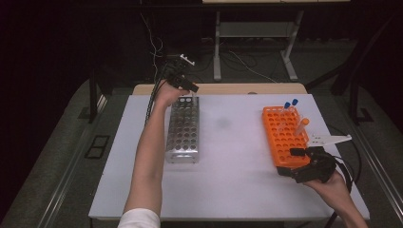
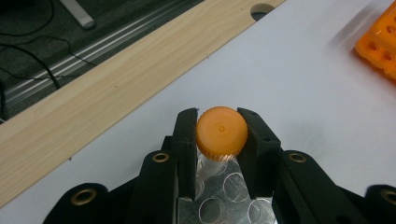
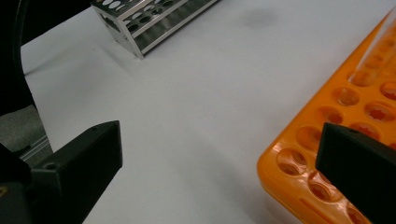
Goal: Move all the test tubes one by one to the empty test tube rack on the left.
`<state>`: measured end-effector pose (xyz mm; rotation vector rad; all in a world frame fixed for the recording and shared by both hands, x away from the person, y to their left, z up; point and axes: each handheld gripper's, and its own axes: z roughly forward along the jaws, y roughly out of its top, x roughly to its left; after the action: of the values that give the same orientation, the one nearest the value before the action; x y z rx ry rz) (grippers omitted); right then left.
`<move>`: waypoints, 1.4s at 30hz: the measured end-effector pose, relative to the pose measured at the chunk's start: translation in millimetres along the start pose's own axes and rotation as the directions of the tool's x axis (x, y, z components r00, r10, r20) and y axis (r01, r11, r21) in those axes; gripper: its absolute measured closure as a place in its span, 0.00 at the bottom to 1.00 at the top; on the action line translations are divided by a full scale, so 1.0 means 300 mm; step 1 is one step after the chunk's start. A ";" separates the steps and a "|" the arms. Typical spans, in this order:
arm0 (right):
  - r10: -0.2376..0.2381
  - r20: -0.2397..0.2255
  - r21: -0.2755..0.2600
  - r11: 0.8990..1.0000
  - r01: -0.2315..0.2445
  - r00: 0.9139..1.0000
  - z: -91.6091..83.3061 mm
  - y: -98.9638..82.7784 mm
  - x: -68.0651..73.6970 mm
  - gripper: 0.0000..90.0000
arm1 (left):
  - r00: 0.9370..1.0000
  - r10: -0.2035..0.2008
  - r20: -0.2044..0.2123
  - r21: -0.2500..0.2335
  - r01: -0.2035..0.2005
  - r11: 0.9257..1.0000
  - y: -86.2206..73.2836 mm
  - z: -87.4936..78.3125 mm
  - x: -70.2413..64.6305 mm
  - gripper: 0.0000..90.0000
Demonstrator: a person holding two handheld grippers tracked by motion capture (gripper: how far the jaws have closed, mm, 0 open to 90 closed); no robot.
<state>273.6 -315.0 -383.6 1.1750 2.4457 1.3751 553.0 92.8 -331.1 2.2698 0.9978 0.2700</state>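
At the far end of the metal rack (image 1: 182,129), the left gripper (image 2: 222,135) has its two black jaws pressed tight on the orange cap of a little tube (image 2: 221,133). The clear body of the tube hangs straight down under the cap, right over the round holes in the rack's far corner. I think the person holds it by the cap so the bottom can slide into a hole without the jaws bumping the metal. From above, I cannot tell if the tip is already inside a hole or just over it.

The rack lies on the white table (image 1: 228,161), near the left side, with its long side pointing away from the person.

Over on the right, the orange rack (image 1: 284,135) has a few more tubes standing in its far end (two with blue caps, one with an orange cap). The right gripper (image 3: 219,163) has its jaws wide apart with nothing between them. One jaw sits over the near corner of the orange rack and the other over bare table. It looks like it rests there, perhaps to keep that rack steady or to be ready for another tube.
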 end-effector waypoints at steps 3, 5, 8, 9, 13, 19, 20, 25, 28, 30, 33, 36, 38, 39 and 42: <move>0.008 0.009 -0.002 1.000 -0.008 1.000 -0.011 -0.006 -0.012 0.00 | 1.000 -0.006 0.008 0.002 0.006 1.000 0.001 0.002 -0.004 0.74; 0.013 0.016 -0.004 1.000 -0.013 1.000 -0.018 -0.008 -0.021 0.00 | 1.000 -0.006 0.020 0.001 0.006 1.000 0.004 -0.002 -0.011 0.68; 0.017 0.032 0.000 1.000 -0.017 0.999 -0.029 -0.009 -0.036 0.00 | 1.000 -0.007 0.017 -0.003 0.007 1.000 0.011 -0.015 -0.027 0.57; 0.019 0.038 0.000 1.000 -0.019 0.999 -0.032 -0.008 -0.041 0.00 | 1.000 -0.010 0.022 -0.008 0.010 1.000 0.013 -0.021 -0.034 0.54; 0.024 0.069 0.011 1.000 -0.024 0.997 -0.046 0.001 -0.071 0.00 | 1.000 0.008 0.026 -0.007 -0.008 1.000 0.018 -0.046 -0.065 0.40; 0.046 0.111 0.026 0.998 -0.049 0.993 -0.056 0.018 -0.135 0.00 | 0.998 0.037 0.044 -0.019 -0.036 0.999 0.011 -0.085 -0.118 0.27; 0.049 0.118 0.029 0.998 -0.053 0.992 -0.058 0.021 -0.146 0.00 | 0.998 0.046 0.047 -0.020 -0.045 0.999 0.010 -0.092 -0.127 0.26; 0.073 0.148 0.035 0.996 -0.079 0.986 -0.065 0.031 -0.198 0.00 | 0.996 0.065 0.067 -0.039 -0.063 0.997 -0.004 -0.129 -0.166 0.21; 0.080 0.168 0.032 0.996 -0.087 0.982 -0.066 0.035 -0.227 0.00 | 0.994 0.073 0.079 -0.048 -0.070 0.996 -0.016 -0.151 -0.184 0.16; 0.084 0.179 0.029 0.996 -0.090 0.980 -0.065 0.039 -0.243 0.00 | 0.994 0.072 0.086 -0.058 -0.067 0.996 -0.025 -0.167 -0.195 0.15; 0.091 0.195 0.034 0.995 -0.099 0.977 -0.056 0.045 -0.267 0.00 | 0.992 0.077 0.097 -0.071 -0.070 0.995 -0.040 -0.191 -0.210 0.11; 0.100 0.213 0.028 0.994 -0.109 0.972 -0.046 0.050 -0.290 0.00 | 0.993 0.064 0.104 -0.083 -0.055 0.995 -0.058 -0.212 -0.226 0.01; 0.107 0.224 0.024 0.993 -0.115 0.969 -0.038 0.052 -0.305 0.02 | 0.993 0.060 0.097 -0.101 -0.050 0.994 -0.073 -0.230 -0.233 0.00; 0.101 0.224 0.027 0.994 -0.110 0.969 -0.035 0.053 -0.311 0.08 | 0.993 0.059 0.101 -0.109 -0.048 0.993 -0.080 -0.239 -0.234 0.00; 0.095 0.250 0.034 0.994 -0.106 0.963 -0.021 0.054 -0.327 0.08 | 0.994 0.057 0.098 -0.120 -0.045 0.992 -0.103 -0.259 -0.242 0.00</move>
<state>348.7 -379.7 -393.8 1.4060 2.2827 1.1192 452.0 92.9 -285.3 2.1812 0.8501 0.2271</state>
